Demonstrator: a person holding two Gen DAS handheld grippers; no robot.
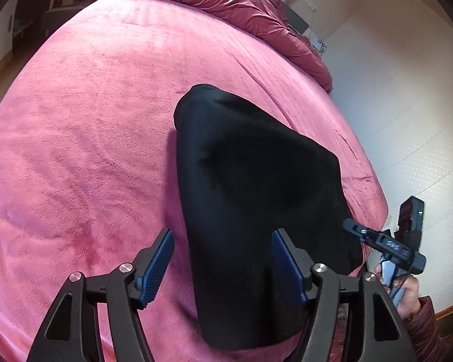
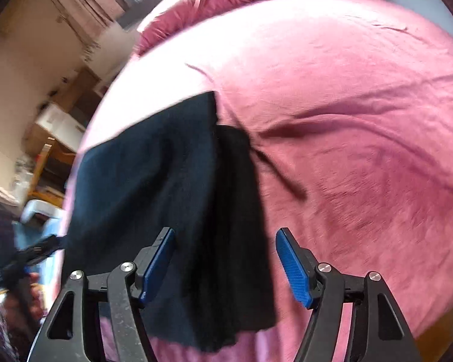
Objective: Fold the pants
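Through the left wrist view I see my left gripper [image 1: 223, 267] with its jaws apart over the black pants [image 1: 250, 199], which lie folded on the pink bed [image 1: 84, 138] near its right edge; the pads are not pressing the cloth. The right gripper [image 1: 355, 226] shows at that edge. Through the right wrist view, blurred, my right gripper [image 2: 226, 265] also stands apart above the pants [image 2: 166, 181], beside the bed's left edge.

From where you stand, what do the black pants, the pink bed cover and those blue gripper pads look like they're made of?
Black pants: soft matte knit, perhaps fleece or cotton jersey; no sheen, limp folds.
Pink bed cover: plush fleece-like fabric; fuzzy nap with brushed streaks.
Blue pads on the right gripper: ribbed rubber or plastic, judging by fine ridges; black arms look like hard plastic.
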